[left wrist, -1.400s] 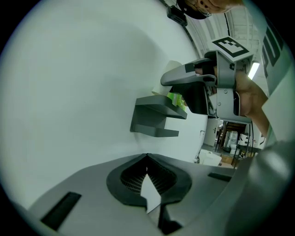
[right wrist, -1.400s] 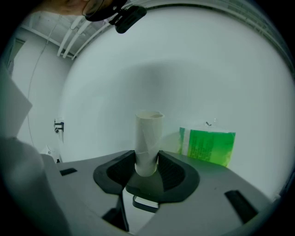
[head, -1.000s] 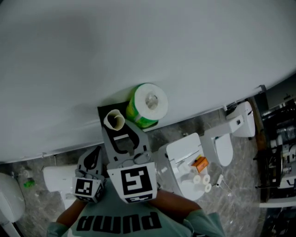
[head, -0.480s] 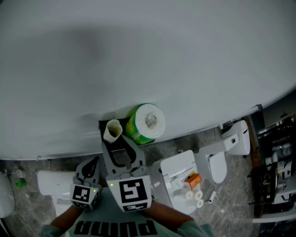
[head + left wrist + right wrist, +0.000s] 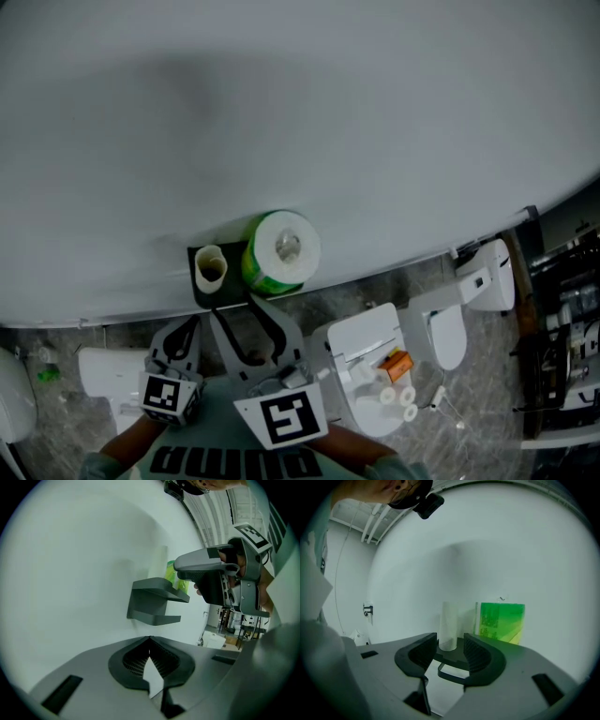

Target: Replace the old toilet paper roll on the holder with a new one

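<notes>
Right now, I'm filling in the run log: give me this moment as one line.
right gripper: open, empty | cardboard tube: upright on shelf | wrapped roll: beside tube | left gripper: shut, empty

Only legible text is "PUMA" in big black block letters on the person's grey-green shirt [image 5: 234,461], upside down at the bottom edge of the head view. The green plastic wrapper on the new toilet paper roll [image 5: 500,622] carries fine dark print in the right gripper view, too small to read. The two white cubes [image 5: 286,419] [image 5: 169,397] show only black square marker patterns, no letters or digits.
</notes>
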